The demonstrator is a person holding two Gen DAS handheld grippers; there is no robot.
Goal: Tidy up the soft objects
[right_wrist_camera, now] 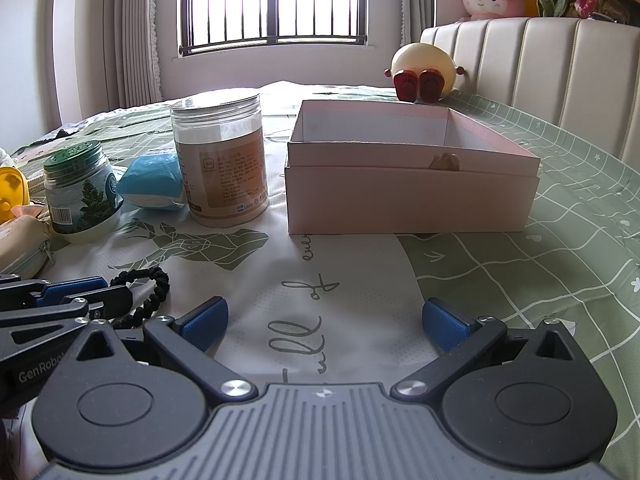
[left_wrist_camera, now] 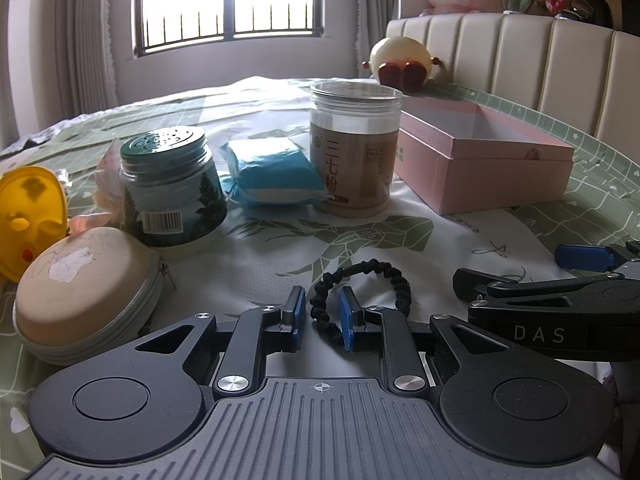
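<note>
A knobbly black braided hair tie (left_wrist_camera: 362,294) lies looped on the patterned bedsheet (left_wrist_camera: 260,264), the left gripper (left_wrist_camera: 320,320) fingers slightly apart astride its near strand; the right gripper (right_wrist_camera: 324,322) gapes wide.

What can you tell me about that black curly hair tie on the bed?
The hair tie is a black loop that looks like bumpy braided or coiled fabric, soft and stretchy. It lies flat on the white and green bedsheet, in front of the jars. The left gripper is open, with its two blue fingers on either side of the loop's near-left part, not yet pinching it. In the right wrist view, part of it is hidden behind the left gripper.
</note>
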